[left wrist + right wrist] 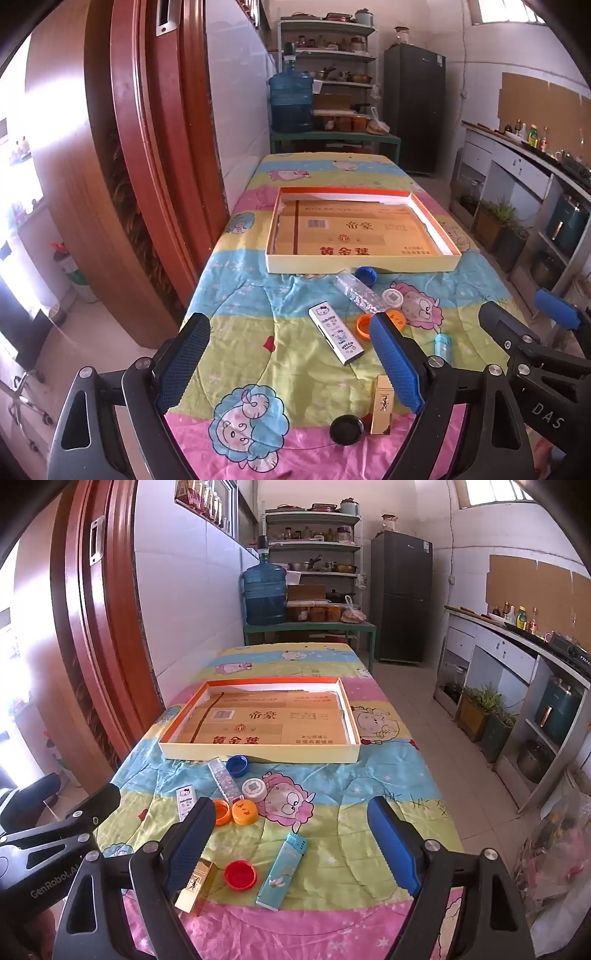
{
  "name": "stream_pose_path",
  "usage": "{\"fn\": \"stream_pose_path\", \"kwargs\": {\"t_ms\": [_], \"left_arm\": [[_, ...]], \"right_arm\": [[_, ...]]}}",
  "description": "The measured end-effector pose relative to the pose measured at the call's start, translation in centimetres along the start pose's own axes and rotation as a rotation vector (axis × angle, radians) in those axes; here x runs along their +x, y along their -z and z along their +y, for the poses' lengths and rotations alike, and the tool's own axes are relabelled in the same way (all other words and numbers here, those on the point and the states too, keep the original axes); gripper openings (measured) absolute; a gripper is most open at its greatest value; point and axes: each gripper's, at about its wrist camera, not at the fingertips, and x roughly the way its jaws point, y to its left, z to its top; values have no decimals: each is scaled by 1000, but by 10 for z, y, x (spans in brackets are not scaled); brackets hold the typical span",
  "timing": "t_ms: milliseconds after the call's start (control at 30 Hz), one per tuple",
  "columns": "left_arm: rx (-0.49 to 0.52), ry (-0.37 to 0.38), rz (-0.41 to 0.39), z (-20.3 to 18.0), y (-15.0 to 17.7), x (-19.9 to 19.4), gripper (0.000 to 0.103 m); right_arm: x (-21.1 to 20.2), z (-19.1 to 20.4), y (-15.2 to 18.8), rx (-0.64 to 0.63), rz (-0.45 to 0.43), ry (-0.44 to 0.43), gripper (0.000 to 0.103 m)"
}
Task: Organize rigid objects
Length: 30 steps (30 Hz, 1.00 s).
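From the left wrist view, the left gripper (291, 365) hangs above the near end of the table (236, 295) with its jaws spread wide and nothing between them; the blue pads stand either side of a white Hello Kitty case (336, 332) that lies flat on the cartoon-print cloth, but they hover clear of it. Beyond it a clear glittery tube (356, 293), a blue cap (365, 275), a white cap (392, 298) and two orange caps (364, 325) sit bunched together, just short of the shallow cardboard-lined tray (364, 264), which has nothing in it yet. Close to the camera stand a gold lipstick case (384, 404) and a black round lid (346, 429). From the right wrist view, the right gripper (291, 845) is likewise released and wide, with a red cap (240, 875) and a pale blue lighter (282, 871) lying between its pads, neither touched. The gold case sits just beside its left finger (188, 849). I'd judge the sorting has not started, and the trouble ahead is crowding: the caps lie so tight that jaws coming down on one could nudge its neighbours or roll the tube away. The loose cloth could also bunch under a pad, and the two grippers, working near each other, might clash over the gold case.
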Motion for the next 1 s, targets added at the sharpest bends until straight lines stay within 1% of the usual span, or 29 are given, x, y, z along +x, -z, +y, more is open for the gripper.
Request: {"fn": "stream_pose_path", "kwargs": {"t_ms": [100, 133, 233, 367, 533, 600, 1000], "left_arm": [[1, -1, 2, 0, 0, 1, 89], [25, -17, 4, -4, 0, 1, 89], [23, -11, 10, -11, -3, 2, 88], [2, 12, 10, -5, -4, 1, 88], [-3, 14, 6, -6, -2, 8, 88], [-8, 19, 5, -1, 0, 5, 88], [-9, 19, 5, -1, 1, 2, 88]], "right_arm": [[1, 0, 0, -5, 9, 4, 84], [1, 0, 0, -2, 7, 2, 84], [1, 0, 0, -2, 5, 0, 84], [1, -1, 1, -1, 9, -5, 84], [4, -1, 0, -3, 10, -3, 84], [4, -1, 2, -2, 10, -5, 84], [3, 2, 1, -2, 9, -5, 84]]}}
